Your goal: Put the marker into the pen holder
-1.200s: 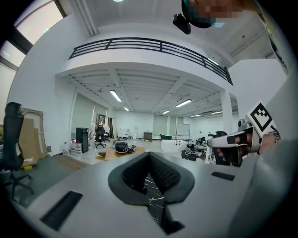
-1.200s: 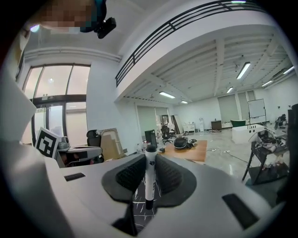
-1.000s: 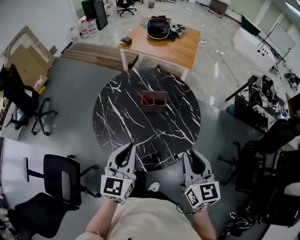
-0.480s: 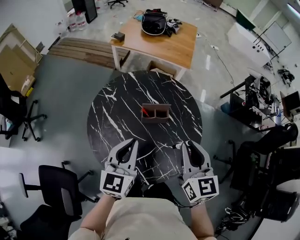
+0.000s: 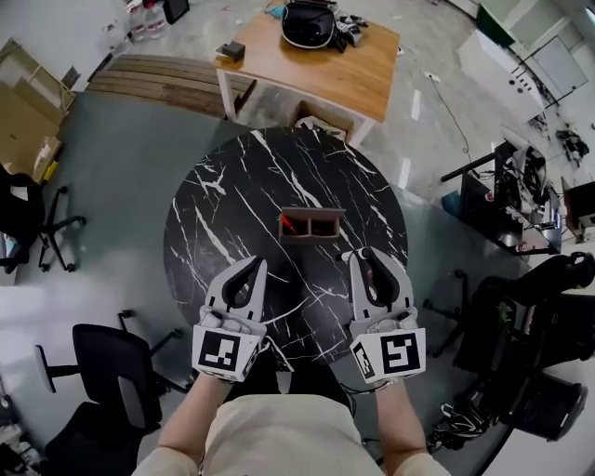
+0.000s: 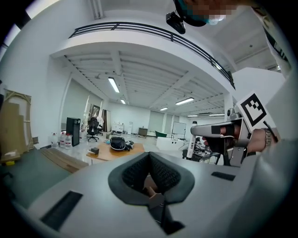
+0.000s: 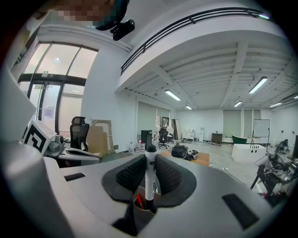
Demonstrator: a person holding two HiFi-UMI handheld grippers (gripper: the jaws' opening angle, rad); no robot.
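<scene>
A brown pen holder (image 5: 311, 225) with a red pen in its left compartment stands near the middle of the round black marble table (image 5: 223, 204). My right gripper (image 5: 358, 256) is just right of and nearer than the holder, shut on a white marker with a black cap (image 7: 149, 179). The marker stands upright between the jaws, and its lower end hangs just above the holder (image 7: 139, 207). My left gripper (image 5: 257, 264) hovers over the table's near side, left of the holder, shut with nothing in it. In the left gripper view the right gripper (image 6: 219, 132) shows at the right.
A wooden table (image 5: 353, 84) with a black bag (image 5: 309, 23) stands beyond the marble table. Wooden boards (image 5: 153, 79) lie at the back left. A black office chair (image 5: 107, 367) is at the near left, with more chairs and equipment (image 5: 521, 307) at the right.
Both grippers have moved forward over the marble table toward the pen holder, the right one bringing the marker close above it. The head view has shifted forward too.
</scene>
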